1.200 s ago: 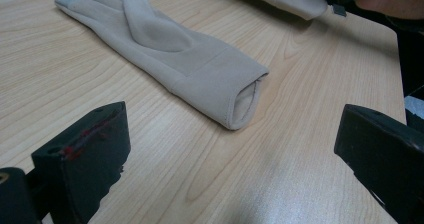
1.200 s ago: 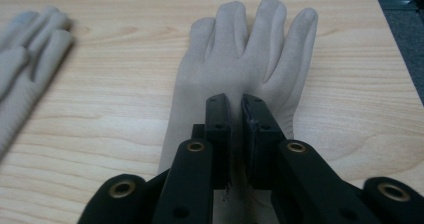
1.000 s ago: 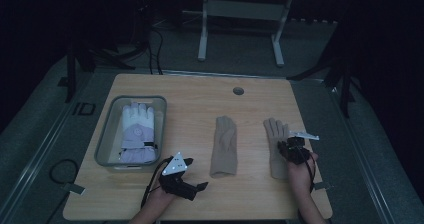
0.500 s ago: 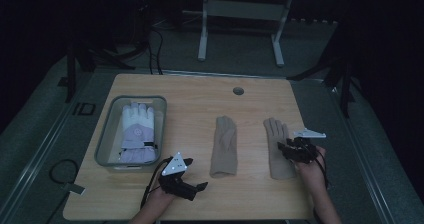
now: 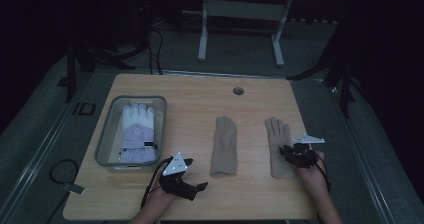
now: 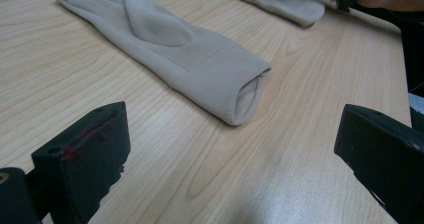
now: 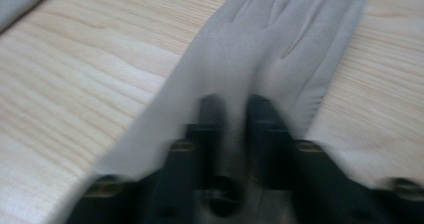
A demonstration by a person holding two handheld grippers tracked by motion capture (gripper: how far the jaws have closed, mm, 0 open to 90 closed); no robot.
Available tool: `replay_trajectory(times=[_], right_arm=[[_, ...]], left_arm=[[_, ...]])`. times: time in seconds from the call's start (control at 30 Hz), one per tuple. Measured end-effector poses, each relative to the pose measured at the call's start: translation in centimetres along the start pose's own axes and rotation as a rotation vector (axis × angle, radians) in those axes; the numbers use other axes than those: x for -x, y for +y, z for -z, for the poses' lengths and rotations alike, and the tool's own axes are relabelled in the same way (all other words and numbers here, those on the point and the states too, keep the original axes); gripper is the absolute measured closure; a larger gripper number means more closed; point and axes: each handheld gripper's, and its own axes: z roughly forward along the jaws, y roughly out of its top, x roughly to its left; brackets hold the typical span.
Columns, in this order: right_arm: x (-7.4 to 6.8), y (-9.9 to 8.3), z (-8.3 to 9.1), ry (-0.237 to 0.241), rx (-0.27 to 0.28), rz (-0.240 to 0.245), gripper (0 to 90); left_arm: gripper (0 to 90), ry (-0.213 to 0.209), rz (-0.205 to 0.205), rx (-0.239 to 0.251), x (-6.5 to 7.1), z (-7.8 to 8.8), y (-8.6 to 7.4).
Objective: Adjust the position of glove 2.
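Note:
Two beige gloves lie flat on the wooden table (image 5: 190, 109). The middle glove (image 5: 224, 146) points its cuff at my left gripper (image 5: 192, 189), which rests near the front edge. In the left gripper view that gripper (image 6: 235, 129) stands wide open with nothing in it, a little short of the glove's open cuff (image 6: 245, 96). The right glove (image 5: 277, 141) lies under my right gripper (image 5: 295, 154). In the blurred right gripper view the jaws of that gripper (image 7: 235, 109) stand close together on the glove's fabric (image 7: 280, 49), near the palm.
A clear plastic bin (image 5: 107, 134) at the left holds a white and lavender padded glove (image 5: 136, 131). A round cable hole (image 5: 238, 90) sits at the table's back. A metal stand (image 5: 240, 14) is on the floor behind.
My right gripper has slid a little toward the front edge along the right glove. The left gripper has stayed put.

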Motion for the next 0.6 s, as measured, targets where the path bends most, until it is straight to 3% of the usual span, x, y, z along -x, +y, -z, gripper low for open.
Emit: replay_trajectory(times=[0.13,0.27,0.47,0.6], right_arm=[[-1.1,0.3,0.0,-0.074,-0.009,-0.045,83.8],[-2.2,1.4,0.7,-0.114,0.034,-0.101,84.2],[-4.4,3.9,2.1,-0.119,0.095,-0.174,84.2],[-6.3,5.2,2.5,-0.097,0.122,-0.205,84.1]], left_arm=[[1.5,0.000,0.001,0.002,0.1,0.0,0.1],[1.5,0.000,-0.002,0.004,0.0,0.0,0.1],[1.5,0.002,-0.008,0.006,0.1,0.1,0.2],[1.5,0.003,-0.009,0.005,0.0,0.1,0.2]])
